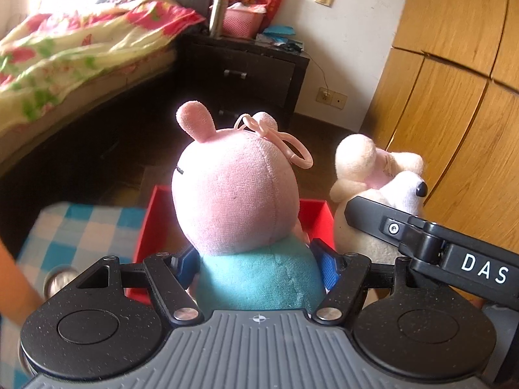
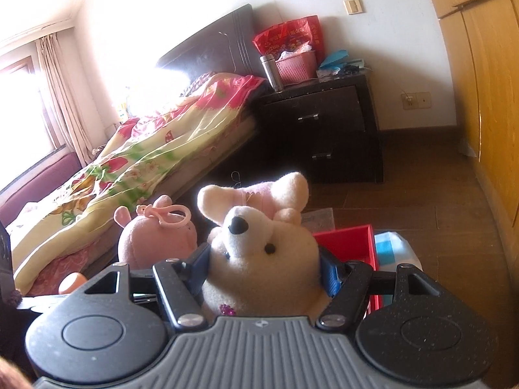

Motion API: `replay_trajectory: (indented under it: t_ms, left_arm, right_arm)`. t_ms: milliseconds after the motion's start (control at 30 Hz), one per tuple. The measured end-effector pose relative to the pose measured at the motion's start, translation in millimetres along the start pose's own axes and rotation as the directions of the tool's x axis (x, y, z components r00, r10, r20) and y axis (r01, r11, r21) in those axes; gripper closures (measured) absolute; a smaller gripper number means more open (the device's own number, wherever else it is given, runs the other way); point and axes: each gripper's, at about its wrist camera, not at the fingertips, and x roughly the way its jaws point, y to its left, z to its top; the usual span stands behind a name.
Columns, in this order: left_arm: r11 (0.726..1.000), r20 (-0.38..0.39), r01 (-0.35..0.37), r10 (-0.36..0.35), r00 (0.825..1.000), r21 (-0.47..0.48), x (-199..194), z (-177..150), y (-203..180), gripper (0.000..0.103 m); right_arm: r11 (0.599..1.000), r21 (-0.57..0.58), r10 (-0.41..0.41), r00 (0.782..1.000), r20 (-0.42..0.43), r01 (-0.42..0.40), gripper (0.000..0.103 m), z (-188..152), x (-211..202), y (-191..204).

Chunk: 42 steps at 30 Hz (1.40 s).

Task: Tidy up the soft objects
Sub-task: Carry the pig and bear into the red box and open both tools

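Observation:
My left gripper point(image 1: 258, 264) is shut on a pink pig plush point(image 1: 233, 194) with a teal body, held upright above a red box point(image 1: 155, 227). My right gripper point(image 2: 266, 267) is shut on a cream dog plush point(image 2: 259, 246) with a pink bow, held close to the right of the pig. The dog also shows in the left wrist view point(image 1: 373, 175), with the right gripper's arm across it. The pig shows in the right wrist view point(image 2: 155, 240) to the left of the dog. The red box point(image 2: 350, 243) lies behind and below the dog.
A bed with a floral quilt point(image 2: 136, 162) stands at the left. A dark nightstand point(image 2: 324, 123) holds a pink basket point(image 2: 295, 66) and a steel flask point(image 2: 271, 71). A wooden wardrobe point(image 1: 454, 97) is at the right. A blue checked cloth point(image 1: 74, 236) lies beside the box.

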Motion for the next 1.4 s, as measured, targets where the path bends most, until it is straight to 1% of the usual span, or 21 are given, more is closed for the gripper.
replay_trajectory:
  t_ms: [67, 167, 233, 333, 433, 567, 733, 800, 867, 933, 1000, 1033, 1067, 1167, 1233, 1333, 1400]
  left_arm:
    - [1.000, 0.015, -0.020, 0.020, 1.000, 0.014, 9, 3, -1, 0.033]
    - [1.000, 0.009, -0.009, 0.009, 1.000, 0.009, 23, 4, 2, 0.033]
    - [1.000, 0.006, -0.011, 0.011, 1.000, 0.008, 33, 5, 4, 0.033]
    - [0.998, 0.001, -0.060, 0.060, 0.998, 0.030, 51, 10, 8, 0.033]
    - [0.996, -0.017, -0.083, 0.083, 0.996, 0.040, 68, 15, 14, 0.033]
    - [0.990, -0.061, -0.116, 0.121, 0.991, 0.081, 94, 18, 17, 0.033]
    - [0.989, -0.091, -0.143, 0.146, 0.985, 0.037, 110, 17, 31, 0.033]
    - [0.987, -0.103, -0.157, 0.160, 0.982, 0.042, 114, 16, 33, 0.033]
    - [0.986, -0.112, -0.157, 0.163, 0.980, 0.057, 116, 16, 31, 0.033]
    - [0.987, -0.111, -0.153, 0.158, 0.981, 0.054, 113, 16, 30, 0.032]
    - [0.988, -0.115, -0.150, 0.154, 0.981, 0.042, 112, 17, 31, 0.029]
    - [0.989, -0.121, -0.147, 0.150, 0.981, 0.034, 111, 17, 32, 0.025]
    - [0.989, -0.118, -0.143, 0.145, 0.982, 0.030, 111, 19, 33, 0.024]
    - [0.984, -0.107, -0.169, 0.173, 0.979, 0.050, 105, 21, 31, 0.021]
    - [0.984, -0.108, -0.174, 0.178, 0.978, 0.047, 98, 20, 32, 0.020]
    - [0.990, -0.122, -0.142, 0.142, 0.982, 0.009, 80, 12, 37, 0.020]
    - [0.993, -0.142, -0.113, 0.109, 0.984, -0.019, 66, 0, 39, 0.020]
  right_arm:
    - [1.000, 0.000, -0.012, 1.000, 0.001, 0.012, 0.057, 2, 9, -3]
    - [1.000, -0.012, -0.026, 1.000, -0.009, 0.026, 0.057, 5, 24, -6]
    - [0.999, -0.030, -0.034, 0.999, 0.003, 0.034, 0.057, 6, 35, -7]
    - [1.000, -0.008, -0.027, 1.000, -0.004, 0.027, 0.057, 6, 52, -13]
    - [0.999, 0.013, -0.036, 0.999, -0.017, 0.036, 0.057, 3, 71, -21]
    - [0.997, 0.053, -0.057, 0.997, -0.045, 0.060, 0.057, -3, 93, -39]
    - [0.993, 0.052, -0.099, 0.990, -0.099, 0.104, 0.057, -14, 117, -57]
    - [0.991, 0.061, -0.111, 0.987, -0.113, 0.118, 0.056, -18, 123, -62]
    - [0.990, 0.059, -0.116, 0.984, -0.132, 0.125, 0.054, -20, 129, -65]
    - [0.990, 0.051, -0.125, 0.980, -0.155, 0.134, 0.053, -23, 133, -67]
    - [0.988, 0.050, -0.135, 0.976, -0.173, 0.146, 0.050, -25, 135, -67]
    - [0.988, 0.049, -0.139, 0.974, -0.179, 0.150, 0.048, -25, 136, -66]
    - [0.988, 0.042, -0.137, 0.973, -0.185, 0.147, 0.047, -26, 136, -65]
    - [0.987, 0.037, -0.145, 0.974, -0.175, 0.154, 0.046, -26, 133, -62]
    - [0.988, 0.048, -0.137, 0.974, -0.182, 0.148, 0.044, -24, 132, -62]
    - [0.990, 0.052, -0.122, 0.974, -0.192, 0.134, 0.044, -24, 125, -60]
    - [0.990, 0.063, -0.111, 0.976, -0.189, 0.125, 0.044, -23, 116, -56]
